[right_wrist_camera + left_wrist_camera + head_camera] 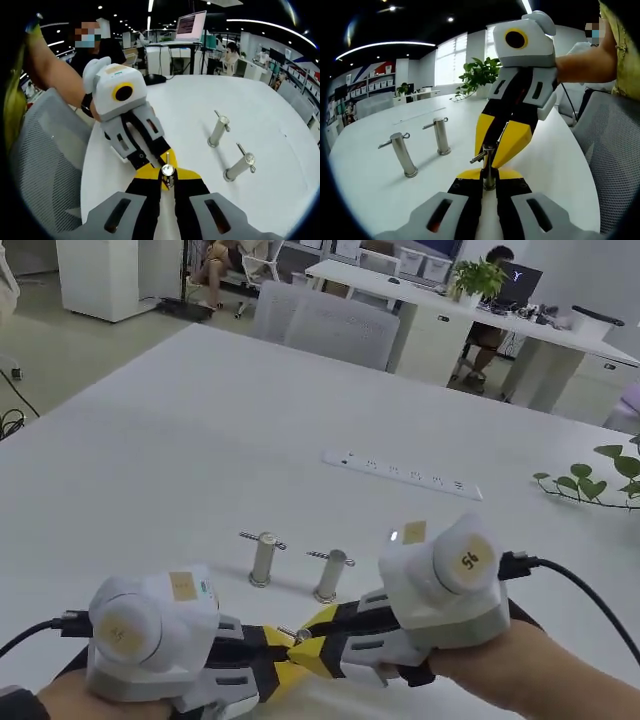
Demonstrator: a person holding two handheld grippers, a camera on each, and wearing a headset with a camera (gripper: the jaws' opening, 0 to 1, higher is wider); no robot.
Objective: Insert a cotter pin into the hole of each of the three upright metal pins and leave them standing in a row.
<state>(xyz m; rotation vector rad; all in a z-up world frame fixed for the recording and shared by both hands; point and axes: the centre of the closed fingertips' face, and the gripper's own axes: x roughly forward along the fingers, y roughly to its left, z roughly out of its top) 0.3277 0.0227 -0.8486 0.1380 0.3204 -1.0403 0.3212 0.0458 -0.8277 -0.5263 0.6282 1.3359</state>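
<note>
left tool (489, 178) clamps upright metal pin (489, 167), cotter pin (477, 159) horizontal

on the white table (150, 440) a white power strip (405, 474) lies flat, at about one o'clock from the middle. a leafy green vine (592, 480) trails in at three o'clock. grey mesh chairs (325, 327) stand at twelve o'clock past the far edge. a potted plant (478, 278) sits on a long desk (560, 340) at one o'clock, and a white cabinet (100, 275) stands at eleven.
</note>
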